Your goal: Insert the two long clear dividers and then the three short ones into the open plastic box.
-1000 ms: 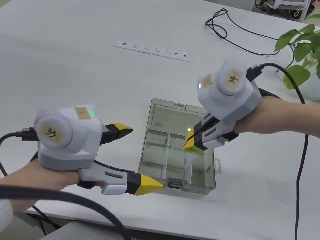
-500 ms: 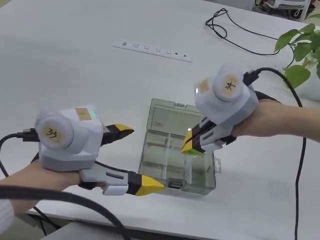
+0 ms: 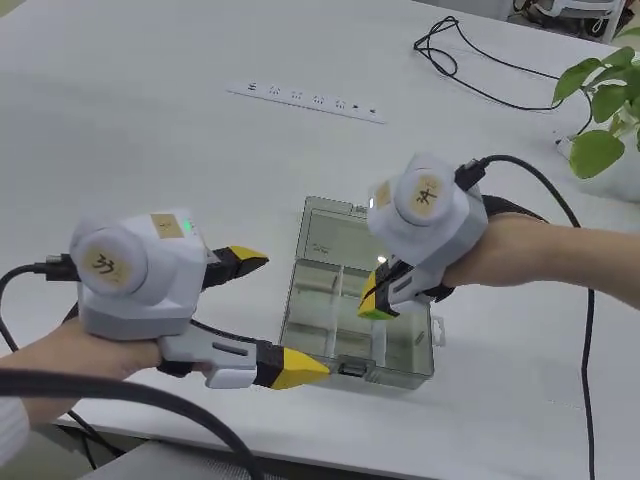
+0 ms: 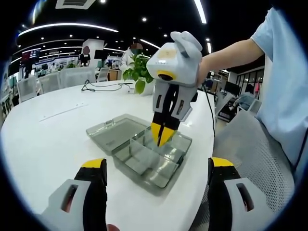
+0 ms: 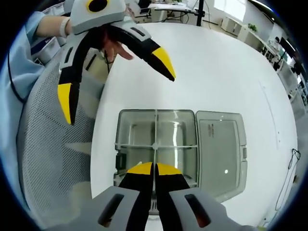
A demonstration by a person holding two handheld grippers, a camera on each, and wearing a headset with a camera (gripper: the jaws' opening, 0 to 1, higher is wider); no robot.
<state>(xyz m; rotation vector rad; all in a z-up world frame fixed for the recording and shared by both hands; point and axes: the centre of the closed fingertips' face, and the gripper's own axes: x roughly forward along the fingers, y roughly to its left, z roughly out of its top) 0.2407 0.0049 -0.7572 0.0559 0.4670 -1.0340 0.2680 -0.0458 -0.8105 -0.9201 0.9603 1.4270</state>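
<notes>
The box (image 3: 330,325) lies open near the front edge of the white table (image 3: 150,120), its lid (image 3: 335,235) folded flat on the far side.

The right gripper (image 3: 378,300) hangs over the right half of the box, tips pointing down into it. Its fingers are pressed together, with barely a sliver between the yellow tips. From the head view the tips cover the spot they touch. The right gripper view looks straight down between the fingers, where a thin clear divider (image 5: 155,127) runs up the middle of the box from the tips. A second divider (image 5: 137,145) crosses it and splits the base into compartments. Whether a clear piece is pinched between the tips, I cannot tell.

The left gripper (image 3: 272,314) is held to the left of the box, off its near corner. Its fingers are spread wide and hold nothing. The left gripper view looks across the box between those fingers and shows the right gripper's tips down at the dividers.

Beyond the box, further back on the table, lies a white power strip (image 3: 305,100). A black cable (image 3: 470,70) loops behind it to the right, and a green plant (image 3: 600,100) stands at the table's right edge.
</notes>
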